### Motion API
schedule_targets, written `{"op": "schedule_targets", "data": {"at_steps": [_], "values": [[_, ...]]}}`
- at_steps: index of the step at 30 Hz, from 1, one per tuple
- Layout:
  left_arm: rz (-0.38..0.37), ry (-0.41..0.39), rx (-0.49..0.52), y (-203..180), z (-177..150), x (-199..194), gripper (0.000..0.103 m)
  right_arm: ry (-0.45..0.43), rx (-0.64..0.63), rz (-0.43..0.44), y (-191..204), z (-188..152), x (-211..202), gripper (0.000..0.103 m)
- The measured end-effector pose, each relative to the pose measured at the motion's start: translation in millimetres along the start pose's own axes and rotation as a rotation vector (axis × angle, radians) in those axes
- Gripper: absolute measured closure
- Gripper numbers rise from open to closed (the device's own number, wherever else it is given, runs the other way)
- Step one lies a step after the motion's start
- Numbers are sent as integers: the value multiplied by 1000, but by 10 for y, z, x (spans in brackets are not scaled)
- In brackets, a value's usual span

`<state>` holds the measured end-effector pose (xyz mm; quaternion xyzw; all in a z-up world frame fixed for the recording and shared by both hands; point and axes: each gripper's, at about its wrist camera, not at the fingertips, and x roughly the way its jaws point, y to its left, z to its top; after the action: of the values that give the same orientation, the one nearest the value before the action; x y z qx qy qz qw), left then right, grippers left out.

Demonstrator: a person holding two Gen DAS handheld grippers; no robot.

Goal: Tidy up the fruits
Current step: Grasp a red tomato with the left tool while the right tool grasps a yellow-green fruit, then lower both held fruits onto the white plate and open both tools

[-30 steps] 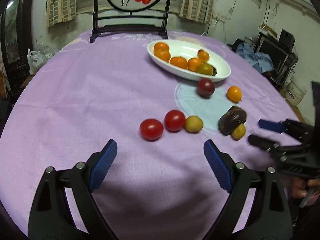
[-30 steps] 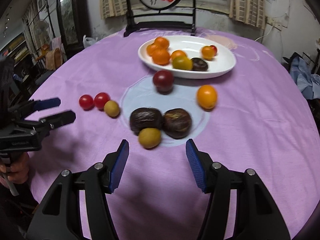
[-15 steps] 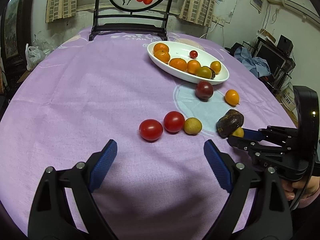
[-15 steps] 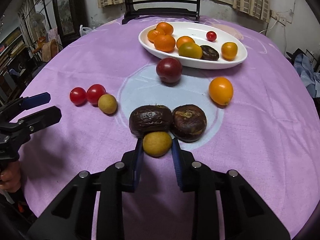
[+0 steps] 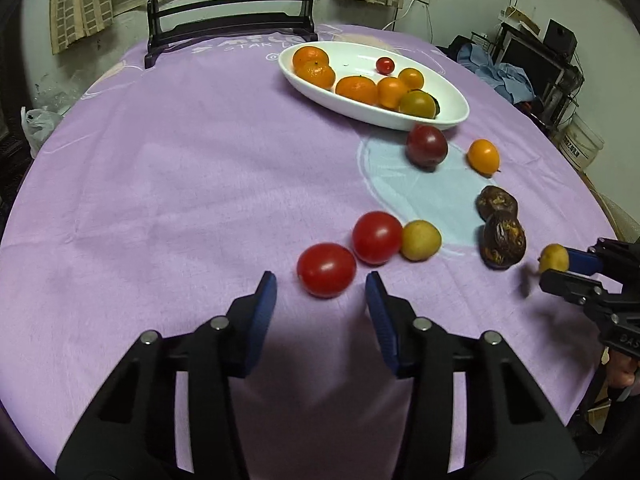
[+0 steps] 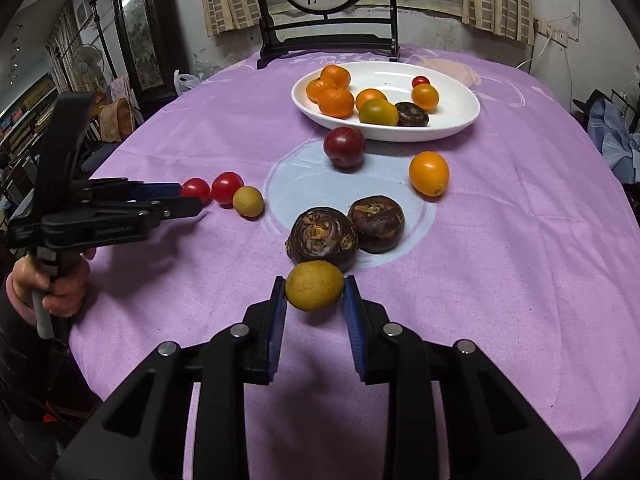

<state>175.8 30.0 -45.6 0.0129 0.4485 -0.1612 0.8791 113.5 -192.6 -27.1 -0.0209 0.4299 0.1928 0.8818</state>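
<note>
My right gripper (image 6: 315, 298) is shut on a small yellow fruit (image 6: 315, 286) and holds it just above the cloth, in front of two dark brown fruits (image 6: 322, 238). It also shows in the left wrist view (image 5: 554, 266). My left gripper (image 5: 322, 290) is open, its pads either side of a red tomato (image 5: 326, 269), not touching it. A second red tomato (image 5: 377, 237) and a yellow fruit (image 5: 421, 240) lie beside it. The white oval dish (image 6: 460, 120) at the back holds several oranges and small fruits.
A dark red plum (image 6: 344, 147) and an orange fruit (image 6: 429, 173) lie loose in front of the dish. A black framed screen (image 6: 326, 8) stands at the table's far edge. The purple cloth (image 6: 520, 260) covers the round table.
My right gripper has closed on the yellow fruit and lifted it back from the brown fruits. My left gripper has moved forward to the nearest tomato and narrowed around it.
</note>
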Motion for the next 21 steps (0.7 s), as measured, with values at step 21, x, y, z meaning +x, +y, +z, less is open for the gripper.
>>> {"op": "schedule_targets", "data": {"at_steps": [21], "values": [[86,28,85,-191,72,110,73,-28,32,22,-152,47,-83,74]]}}
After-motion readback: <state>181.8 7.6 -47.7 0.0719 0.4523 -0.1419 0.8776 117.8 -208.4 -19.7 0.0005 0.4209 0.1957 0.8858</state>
